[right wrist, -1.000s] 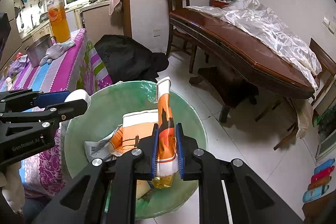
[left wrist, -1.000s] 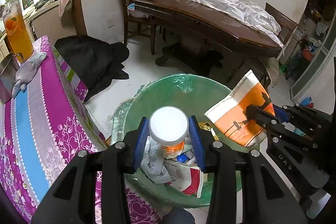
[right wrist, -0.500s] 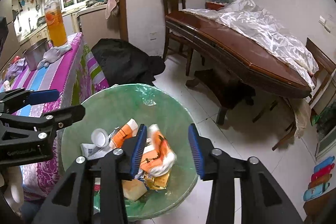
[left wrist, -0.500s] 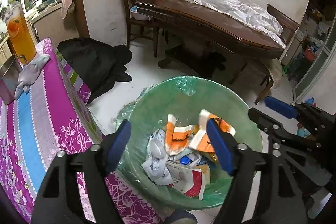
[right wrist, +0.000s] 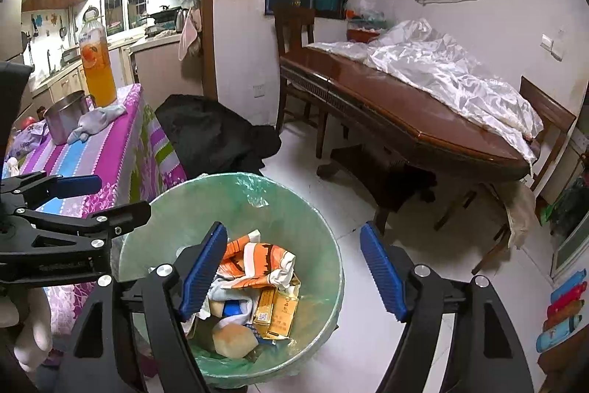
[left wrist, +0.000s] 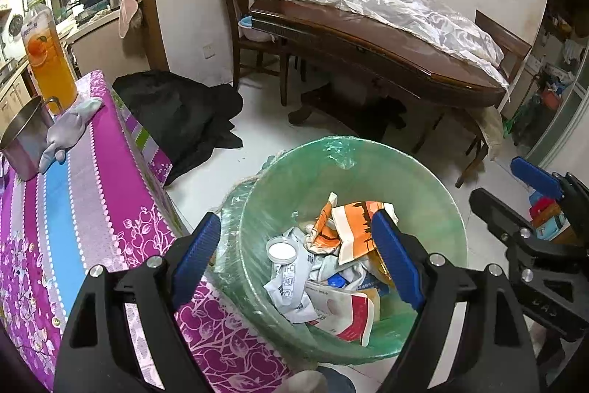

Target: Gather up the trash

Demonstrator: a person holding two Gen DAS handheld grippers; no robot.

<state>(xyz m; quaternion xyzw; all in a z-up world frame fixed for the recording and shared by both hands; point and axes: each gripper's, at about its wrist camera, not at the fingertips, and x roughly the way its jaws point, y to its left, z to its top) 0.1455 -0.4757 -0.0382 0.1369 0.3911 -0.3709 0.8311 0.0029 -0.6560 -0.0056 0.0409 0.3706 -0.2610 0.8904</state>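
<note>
A trash bin (left wrist: 434,209) with a green plastic liner stands on the floor beside the table, also in the right wrist view (right wrist: 324,245). Inside lie an orange and white wrapper (left wrist: 353,227) (right wrist: 257,264), a white lidded jar (left wrist: 281,250), paper packets and small boxes (right wrist: 276,312). My left gripper (left wrist: 298,256) is open and empty above the bin. My right gripper (right wrist: 294,267) is open and empty above the bin's right side; it shows in the left wrist view (left wrist: 515,194).
A table with a purple patterned cloth (left wrist: 73,194) stands left of the bin, bearing a juice bottle (left wrist: 48,61), a metal pot (left wrist: 25,139) and a cloth (left wrist: 70,127). A black bag (left wrist: 180,113), a large wooden table (left wrist: 368,50) and a chair (left wrist: 254,35) stand behind.
Both grippers opened. The white jar dropped from my left gripper and the orange wrapper from my right gripper into the bin. Both grippers rose slightly.
</note>
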